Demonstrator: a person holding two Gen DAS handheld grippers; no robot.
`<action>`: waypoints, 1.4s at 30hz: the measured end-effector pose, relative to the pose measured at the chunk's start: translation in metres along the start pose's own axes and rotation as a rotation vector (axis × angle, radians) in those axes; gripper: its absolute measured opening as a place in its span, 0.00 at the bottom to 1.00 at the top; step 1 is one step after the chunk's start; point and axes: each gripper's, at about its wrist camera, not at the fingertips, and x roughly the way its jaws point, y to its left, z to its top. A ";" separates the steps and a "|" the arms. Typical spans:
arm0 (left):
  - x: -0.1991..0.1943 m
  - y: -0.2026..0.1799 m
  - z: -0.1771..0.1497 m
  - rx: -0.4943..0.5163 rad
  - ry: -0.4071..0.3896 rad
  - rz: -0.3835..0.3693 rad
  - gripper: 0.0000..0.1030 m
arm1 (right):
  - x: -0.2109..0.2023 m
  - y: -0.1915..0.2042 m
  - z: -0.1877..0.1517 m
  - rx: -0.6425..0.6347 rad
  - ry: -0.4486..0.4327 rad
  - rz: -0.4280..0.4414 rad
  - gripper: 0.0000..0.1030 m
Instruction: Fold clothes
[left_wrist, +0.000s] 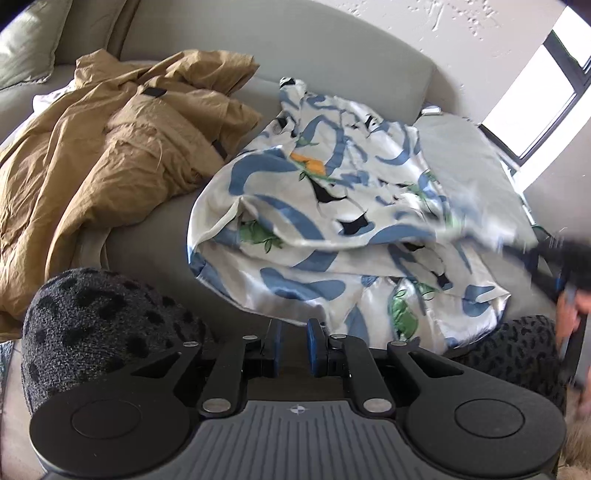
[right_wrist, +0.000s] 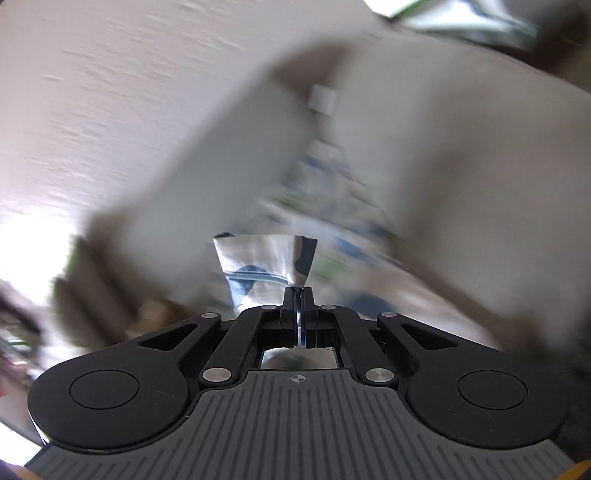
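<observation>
My left gripper (left_wrist: 294, 326) hangs with its jaws slightly apart, holding nothing. Just ahead of them the patterned shirt (left_wrist: 332, 221) lies crumpled on the sofa (left_wrist: 155, 236), with a tan jacket (left_wrist: 110, 147) to the left of it. My right gripper (right_wrist: 298, 295) has its jaws pinched tight on a corner of that shirt (right_wrist: 266, 258); everything beyond them is blurred.

Bright window (left_wrist: 535, 92) daylight, right view motion-blurred
</observation>
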 end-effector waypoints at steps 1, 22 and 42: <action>0.002 0.001 0.002 -0.004 0.004 -0.001 0.11 | 0.003 -0.013 -0.004 0.026 0.017 -0.039 0.01; 0.062 0.071 0.077 -0.296 -0.011 0.108 0.34 | -0.001 -0.038 -0.008 0.038 0.011 -0.139 0.01; 0.024 0.040 0.076 0.051 -0.056 0.155 0.33 | -0.035 -0.014 -0.001 -0.044 0.022 -0.269 0.47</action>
